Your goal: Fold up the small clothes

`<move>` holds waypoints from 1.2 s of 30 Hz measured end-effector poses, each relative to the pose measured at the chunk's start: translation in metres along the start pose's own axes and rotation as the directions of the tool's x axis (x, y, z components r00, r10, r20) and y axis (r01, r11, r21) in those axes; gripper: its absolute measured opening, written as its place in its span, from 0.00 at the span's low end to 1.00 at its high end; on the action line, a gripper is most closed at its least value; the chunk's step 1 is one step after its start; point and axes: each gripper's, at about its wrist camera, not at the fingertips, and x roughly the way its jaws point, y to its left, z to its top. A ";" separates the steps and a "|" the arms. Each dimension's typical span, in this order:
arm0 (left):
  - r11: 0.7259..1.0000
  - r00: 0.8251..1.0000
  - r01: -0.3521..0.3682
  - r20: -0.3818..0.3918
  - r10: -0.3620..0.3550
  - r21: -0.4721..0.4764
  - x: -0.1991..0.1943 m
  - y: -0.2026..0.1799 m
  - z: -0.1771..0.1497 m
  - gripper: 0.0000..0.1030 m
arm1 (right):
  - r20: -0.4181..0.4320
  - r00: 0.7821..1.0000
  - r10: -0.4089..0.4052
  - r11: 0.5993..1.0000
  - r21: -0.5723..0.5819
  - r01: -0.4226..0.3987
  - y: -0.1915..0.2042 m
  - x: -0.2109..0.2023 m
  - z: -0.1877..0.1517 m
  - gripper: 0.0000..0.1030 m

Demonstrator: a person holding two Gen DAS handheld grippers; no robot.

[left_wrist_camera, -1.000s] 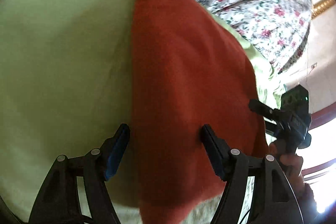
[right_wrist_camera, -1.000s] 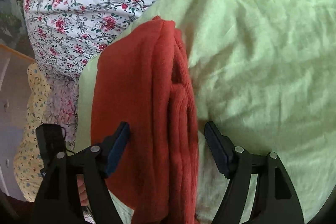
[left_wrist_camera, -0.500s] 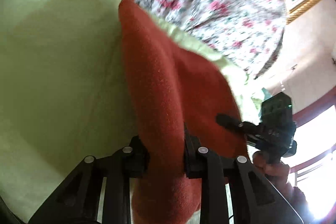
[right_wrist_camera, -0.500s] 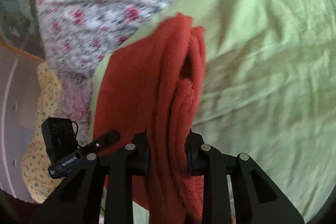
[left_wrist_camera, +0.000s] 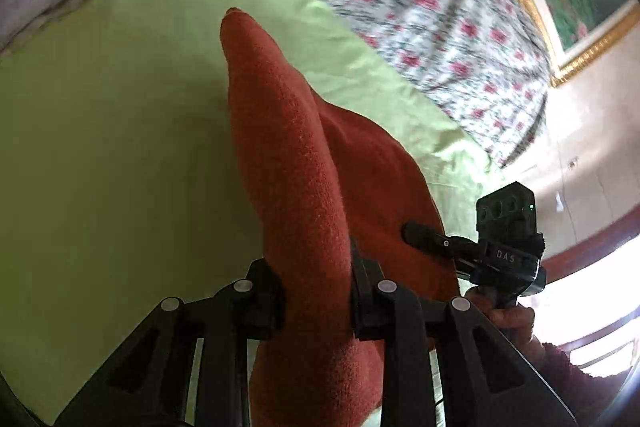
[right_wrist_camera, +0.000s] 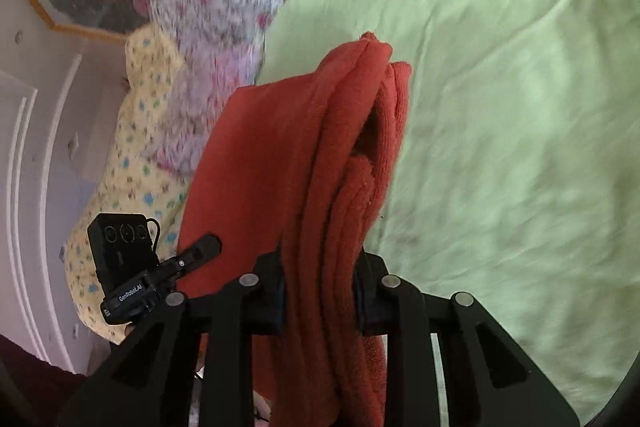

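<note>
Rust-red terry cloth garment [left_wrist_camera: 296, 187] hangs bunched above the light green bed sheet [left_wrist_camera: 120, 147], both your left gripper [left_wrist_camera: 316, 291] and right gripper [right_wrist_camera: 320, 291] jaws clamped on it; layers look uneven, so keep both grips level as you lower it

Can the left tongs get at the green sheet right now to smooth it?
Probably not. The left tongs are shut on the red cloth, which hangs between them and the green sheet; they would have to let go first.
</note>
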 end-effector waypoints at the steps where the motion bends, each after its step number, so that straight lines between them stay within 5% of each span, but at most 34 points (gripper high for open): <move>1: 1.000 1.000 -0.018 -0.002 0.018 -0.003 -0.002 0.012 -0.006 0.24 | -0.014 1.000 -0.007 1.000 -0.003 0.007 0.001 0.008 -0.004 0.25; 5: 0.996 0.995 -0.084 -0.058 0.082 -0.025 0.006 0.051 -0.027 0.29 | -0.065 0.992 -0.107 0.994 -0.009 0.106 -0.004 0.036 -0.016 0.28; 9: 0.992 0.990 -0.127 -0.055 0.126 -0.014 -0.008 0.056 -0.039 0.40 | -0.061 0.981 -0.184 0.983 0.019 0.185 -0.012 0.035 -0.022 0.44; 20: 0.981 0.980 -0.193 -0.050 0.193 0.000 -0.036 0.050 -0.059 0.50 | 0.088 0.965 -0.248 0.968 -0.019 0.250 0.028 -0.031 -0.057 0.45; 26: 0.978 0.976 -0.208 -0.066 0.207 -0.012 -0.036 0.057 -0.067 0.55 | 0.070 0.954 -0.290 0.952 -0.084 0.295 0.046 -0.022 -0.082 0.44; 29: 0.976 0.974 -0.216 -0.075 0.216 -0.001 -0.035 0.056 -0.068 0.55 | 0.025 0.949 -0.315 0.947 -0.060 0.316 0.036 -0.010 -0.091 0.19; 31: 0.964 0.961 -0.261 -0.083 0.264 0.050 -0.033 0.051 -0.069 0.55 | 0.024 0.956 -0.292 0.955 -0.053 0.293 0.035 -0.009 -0.095 0.15; 34: 0.946 0.947 -0.299 -0.084 0.310 0.125 -0.033 0.045 -0.073 0.55 | 0.072 0.988 -0.137 0.990 -0.011 0.138 0.040 -0.028 -0.099 0.14; 36: 0.946 0.948 -0.292 -0.090 0.306 0.142 -0.032 0.045 -0.075 0.55 | 0.071 0.985 -0.158 0.987 -0.006 0.159 0.039 -0.034 -0.101 0.13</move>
